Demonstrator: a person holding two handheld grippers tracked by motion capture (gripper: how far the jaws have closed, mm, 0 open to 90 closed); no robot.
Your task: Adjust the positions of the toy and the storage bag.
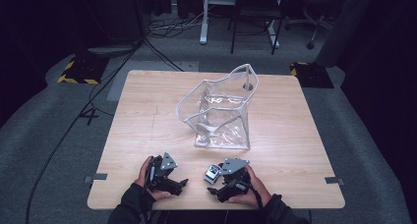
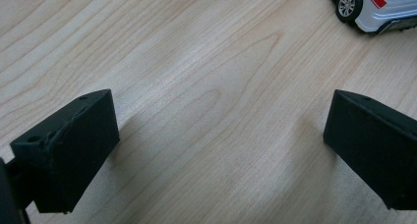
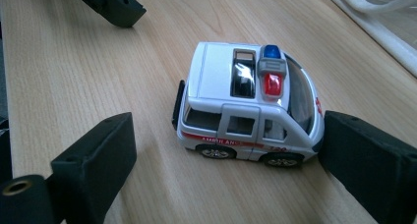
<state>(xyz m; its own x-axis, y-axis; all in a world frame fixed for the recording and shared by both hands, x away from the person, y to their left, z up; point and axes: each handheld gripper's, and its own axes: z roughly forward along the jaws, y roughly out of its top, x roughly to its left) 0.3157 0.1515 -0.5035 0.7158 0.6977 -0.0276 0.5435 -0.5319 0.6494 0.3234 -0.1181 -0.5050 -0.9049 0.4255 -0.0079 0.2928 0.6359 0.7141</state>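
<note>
A small white toy ambulance (image 1: 212,173) with a blue and red light bar stands on the wooden table (image 1: 142,116) near its front edge. My right gripper (image 1: 213,182) is open around it. In the right gripper view the ambulance (image 3: 246,106) sits between the jaws of my right gripper (image 3: 228,135): its nose is at the right pad (image 3: 364,160), while a clear gap separates its rear from the left pad (image 3: 98,155). My left gripper (image 1: 183,182) rests open to the left with bare wood between its jaws (image 2: 221,116). The ambulance (image 2: 378,8) shows at that view's top right.
A clear plastic bag (image 1: 221,111) with a white rim stands open at the table's middle, beyond both grippers; its rim (image 3: 373,17) shows in the right gripper view. A black jaw of the left gripper (image 3: 113,5) shows at that view's top left. Cables, a chair and floor stands lie beyond the table.
</note>
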